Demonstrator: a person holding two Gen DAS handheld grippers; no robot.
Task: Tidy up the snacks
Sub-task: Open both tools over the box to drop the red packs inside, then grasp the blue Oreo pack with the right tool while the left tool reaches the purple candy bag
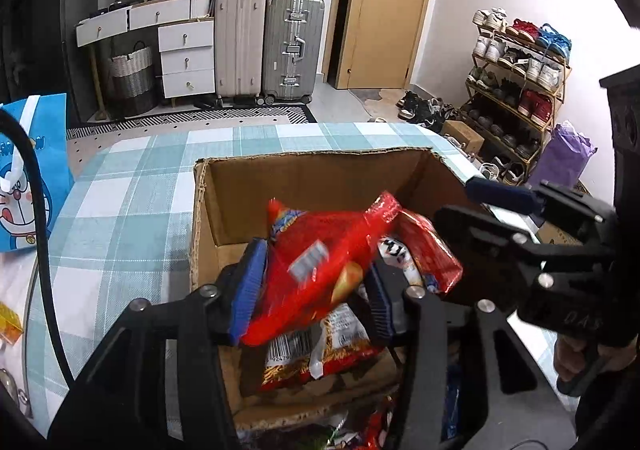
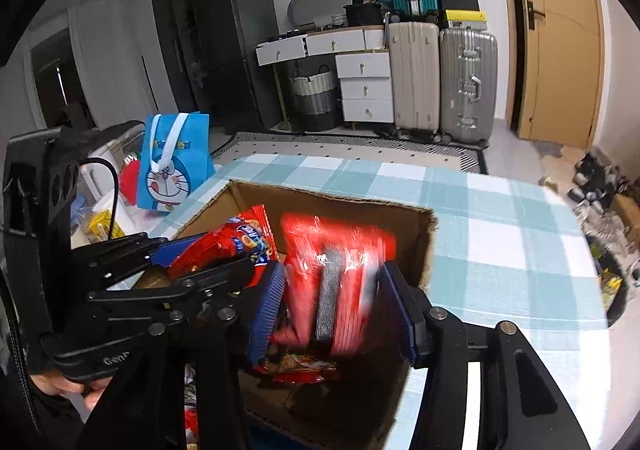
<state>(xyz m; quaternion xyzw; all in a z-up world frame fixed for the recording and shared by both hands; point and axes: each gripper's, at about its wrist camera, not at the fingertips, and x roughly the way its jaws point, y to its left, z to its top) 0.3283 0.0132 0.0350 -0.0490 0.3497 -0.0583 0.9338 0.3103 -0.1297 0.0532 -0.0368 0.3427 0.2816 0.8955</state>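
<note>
An open cardboard box [image 1: 304,177] stands on the checked tablecloth; it also shows in the right wrist view [image 2: 340,205]. My left gripper [image 1: 316,290] is shut on a red snack bag [image 1: 320,258] and holds it over the box. My right gripper [image 2: 336,306] is shut on another red snack bag [image 2: 340,270], blurred, also over the box. The right gripper shows in the left wrist view [image 1: 472,209] beside the second red bag [image 1: 428,250]. The left gripper shows in the right wrist view [image 2: 192,262] with its bag [image 2: 228,242]. A noodle-snack packet [image 1: 320,346] lies on the box floor.
A blue Doraemon gift bag [image 1: 28,177] stands at the table's left; it also shows in the right wrist view [image 2: 172,161]. More snack packets [image 1: 352,430] lie near the box's front. Suitcases [image 1: 268,45], drawers and a shoe rack [image 1: 516,73] stand beyond the table.
</note>
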